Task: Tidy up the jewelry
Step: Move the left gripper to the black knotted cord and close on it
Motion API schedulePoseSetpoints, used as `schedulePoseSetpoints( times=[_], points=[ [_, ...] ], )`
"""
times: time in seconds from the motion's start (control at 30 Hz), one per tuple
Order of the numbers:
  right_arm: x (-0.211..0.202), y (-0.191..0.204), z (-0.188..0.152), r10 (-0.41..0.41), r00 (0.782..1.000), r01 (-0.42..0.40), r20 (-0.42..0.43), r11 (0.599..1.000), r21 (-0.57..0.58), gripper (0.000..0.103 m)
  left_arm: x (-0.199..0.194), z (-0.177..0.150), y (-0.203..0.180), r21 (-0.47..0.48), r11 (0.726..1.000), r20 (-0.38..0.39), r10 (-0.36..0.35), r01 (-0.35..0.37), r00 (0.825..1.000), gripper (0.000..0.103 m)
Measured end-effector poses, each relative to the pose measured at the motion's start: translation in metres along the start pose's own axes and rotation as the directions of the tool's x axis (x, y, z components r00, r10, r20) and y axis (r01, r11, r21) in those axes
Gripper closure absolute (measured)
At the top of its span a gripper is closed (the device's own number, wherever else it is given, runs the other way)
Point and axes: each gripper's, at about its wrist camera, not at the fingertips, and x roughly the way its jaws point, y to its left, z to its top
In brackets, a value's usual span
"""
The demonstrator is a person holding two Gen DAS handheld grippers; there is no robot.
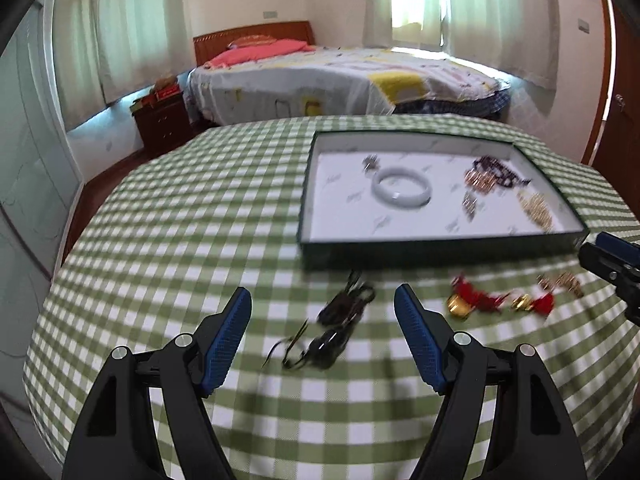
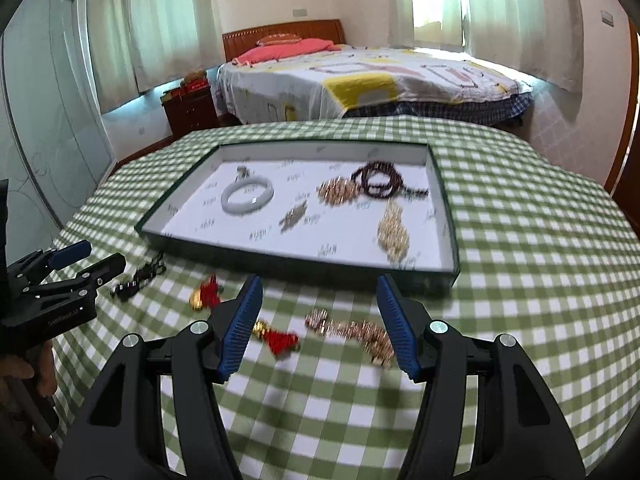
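A dark green tray with a white floor holds a white bangle, a dark bead bracelet, gold chains and small pieces. On the cloth in front lie a black cord piece, a red-and-gold ornament and a gold chain. My left gripper is open above the black cord piece. My right gripper is open above the gold chain and the red ornament.
The table wears a green-and-white checked cloth. A bed and a wooden nightstand stand behind. The right gripper shows at the right edge of the left wrist view; the left gripper shows at the left of the right wrist view.
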Motion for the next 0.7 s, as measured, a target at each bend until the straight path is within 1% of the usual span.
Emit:
schedulePoseSetpoints(
  times=[0.13, 0.43, 0.63, 0.7],
  points=[
    [0.006, 0.004, -0.007, 0.008, 1.0, -0.009, -0.023, 1.0, -0.011, 0.045, 0.011, -0.01, 0.006, 0.003, 1.0, -0.031, 0.018, -0.018, 0.999, 0.031],
    [0.014, 0.005, -0.01, 0.014, 0.999, -0.014, -0.038, 1.0, -0.01, 0.045, 0.025, -0.011, 0.007, 0.021, 1.0, -0.059, 0.008, -0.007, 0.998, 0.033],
    [0.016, 0.004, -0.011, 0.017, 0.999, -0.018, -0.042, 1.0, -0.003, 0.045, 0.031, -0.017, 0.01, 0.016, 0.999, -0.1, -0.027, 0.029, 0.995, 0.051],
    [0.016, 0.004, -0.012, 0.018, 0.999, -0.018, -0.044, 1.0, -0.001, 0.045, 0.029, -0.018, 0.008, 0.019, 0.999, -0.098, -0.04, 0.042, 0.994, 0.057]
  ],
)
